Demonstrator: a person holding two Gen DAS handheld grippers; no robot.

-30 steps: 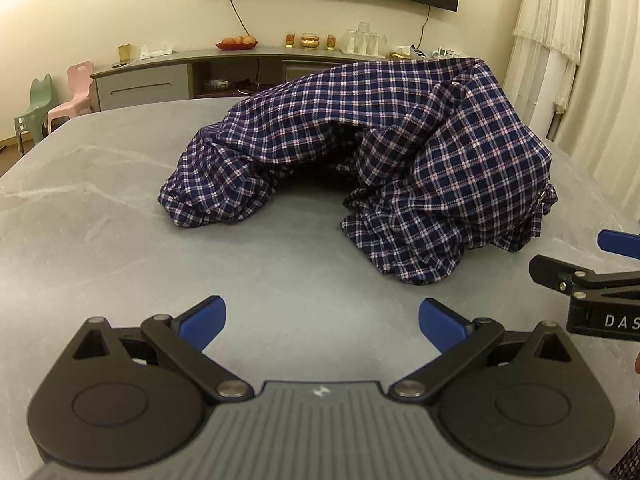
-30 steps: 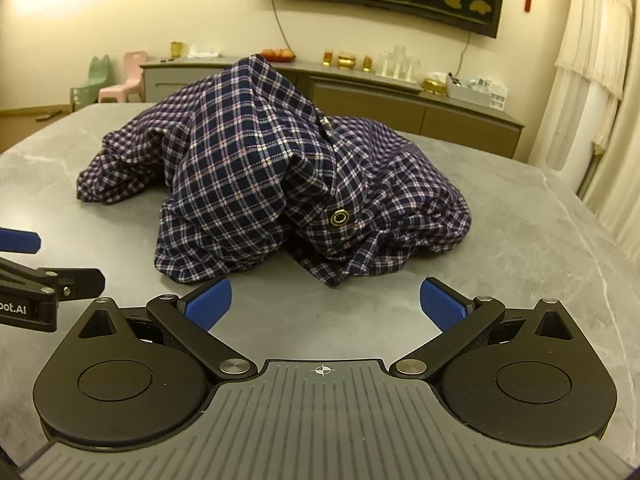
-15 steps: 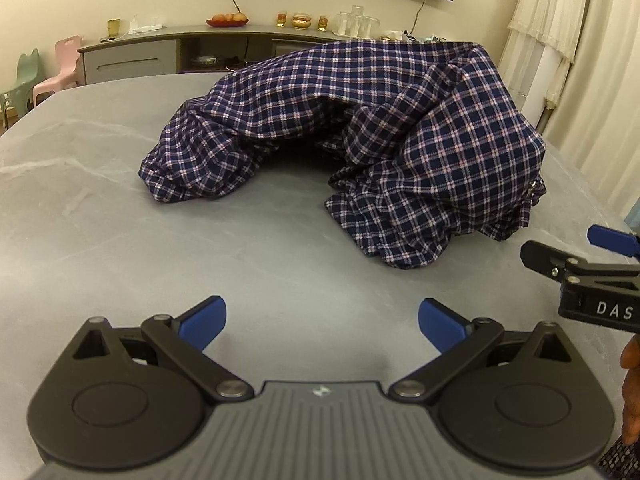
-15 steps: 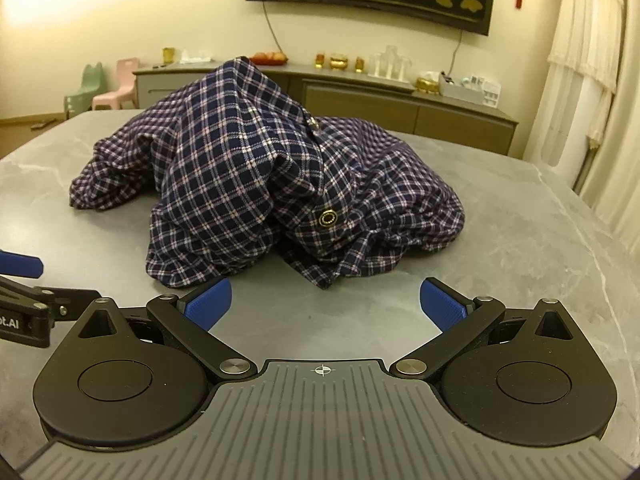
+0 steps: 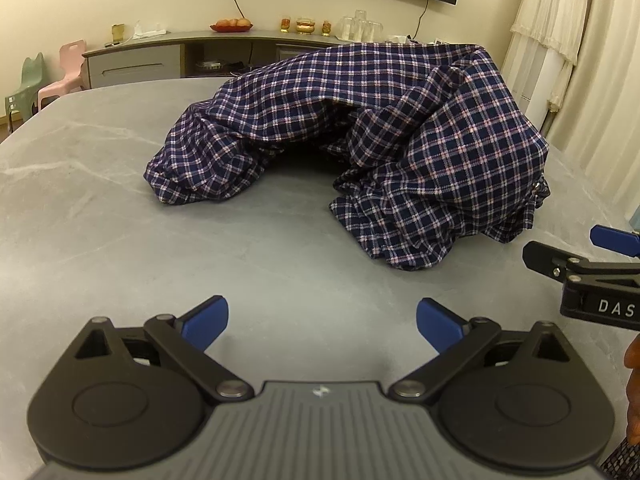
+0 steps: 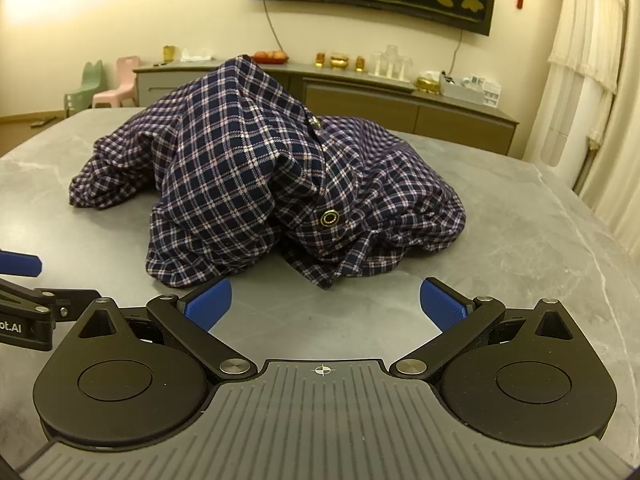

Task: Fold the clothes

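Nearest the lens, my left gripper (image 5: 322, 322), black-linked with blue pads, stood wide apart and empty over the bare near edge of the grey marble-patterned table (image 5: 100, 216). My right gripper (image 6: 325, 304), of the same build, was likewise spread wide and held nothing, its left pad close to the cloth's near hem without touching it.

Beyond both tools, about mid-table, lay the task's thing: a navy shirt checked in white and pink (image 5: 400, 140), crumpled into a humped heap. One arm of cloth trailed toward the table's left edge; the taller bulk sat toward the right. A round metal snap button (image 6: 330, 218) marked a placket on the side facing the right gripper.

I judged the woven fabric light, soft and limp, likely to sag and drag rather than keep a shape, with little risk of damage. The firmest holds appeared to be the doubled placket by the snap and the near hem corner (image 6: 326, 282) resting on the table; a pinch on loose mid-panel cloth would probably lift only a single layer.

Farthest back stood a long grey sideboard (image 6: 400, 100) carrying glassware.
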